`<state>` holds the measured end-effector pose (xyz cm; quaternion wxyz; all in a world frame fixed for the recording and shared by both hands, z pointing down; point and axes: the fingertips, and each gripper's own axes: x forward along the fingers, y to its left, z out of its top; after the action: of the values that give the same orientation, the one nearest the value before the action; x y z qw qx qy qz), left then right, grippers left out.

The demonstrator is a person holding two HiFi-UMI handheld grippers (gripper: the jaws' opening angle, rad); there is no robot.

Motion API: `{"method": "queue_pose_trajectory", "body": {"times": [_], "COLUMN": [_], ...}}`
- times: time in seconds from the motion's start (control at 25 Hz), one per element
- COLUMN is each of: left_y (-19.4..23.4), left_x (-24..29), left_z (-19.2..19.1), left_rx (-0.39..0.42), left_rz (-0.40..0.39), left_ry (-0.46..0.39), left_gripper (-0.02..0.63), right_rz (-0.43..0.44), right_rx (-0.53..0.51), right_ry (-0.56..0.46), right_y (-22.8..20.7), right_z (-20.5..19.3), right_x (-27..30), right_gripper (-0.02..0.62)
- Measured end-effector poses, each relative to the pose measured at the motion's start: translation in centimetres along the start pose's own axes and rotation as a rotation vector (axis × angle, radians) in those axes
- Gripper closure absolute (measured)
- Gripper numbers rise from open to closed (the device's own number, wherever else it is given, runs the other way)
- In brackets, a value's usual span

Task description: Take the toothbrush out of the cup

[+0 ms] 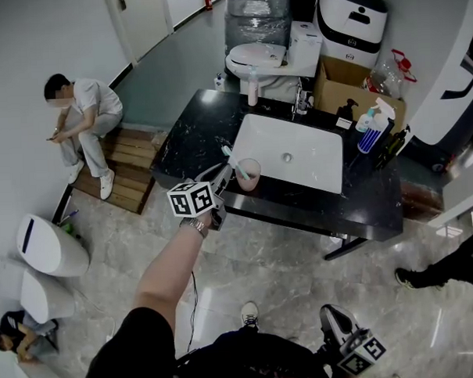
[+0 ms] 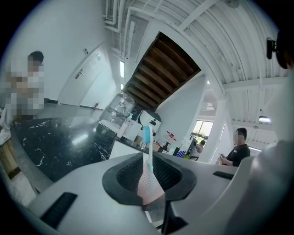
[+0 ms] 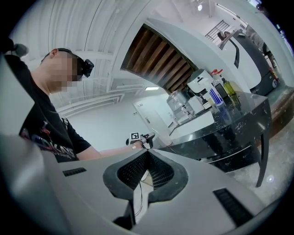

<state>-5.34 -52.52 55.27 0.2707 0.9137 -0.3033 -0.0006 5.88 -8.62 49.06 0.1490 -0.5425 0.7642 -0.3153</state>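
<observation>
Between left gripper (image 2: 149,183) jaws: toothbrush (image 2: 147,148).

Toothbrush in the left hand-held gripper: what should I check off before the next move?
1. Left hand-held gripper shut on the blue-headed, white-and-pink toothbrush: ok.
2. Toothbrush sits centred between the jaws, with its bristle head pointing away from the gripper: ok.
3. Handle end clear of the translucent pink cup: cannot tell. It is too small in the head view, and the left gripper view does not show the cup.
4. Cup upright on the black marble counter, beside the white sink: ok.
5. Right hand-held gripper shut on nothing, held low and away from the counter: ok.
</observation>
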Motion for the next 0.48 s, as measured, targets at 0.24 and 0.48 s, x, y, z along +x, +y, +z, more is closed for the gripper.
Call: {"method": "queue_pose_trajectory", "body": {"times": [0.24,0.48], "left_y": [0.2,0.0], "left_x": [1.2,2.5], "left_z": [0.3,0.6], "left_rx": [-0.005,-0.016], "left_rz": [0.003,-0.013], "left_ry": [0.001,0.002], "left_gripper": [0.529,0.512], "right_rz": [-0.004,-0.018], "right_rx": [0.013,0.017], "right_ry": [-0.001,-0.02], "right_y": [-0.1,-0.3], "right_z": [0.1,0.5], "right_x": [-0.1,-0.7], "right_gripper": [0.583,0.584]}}
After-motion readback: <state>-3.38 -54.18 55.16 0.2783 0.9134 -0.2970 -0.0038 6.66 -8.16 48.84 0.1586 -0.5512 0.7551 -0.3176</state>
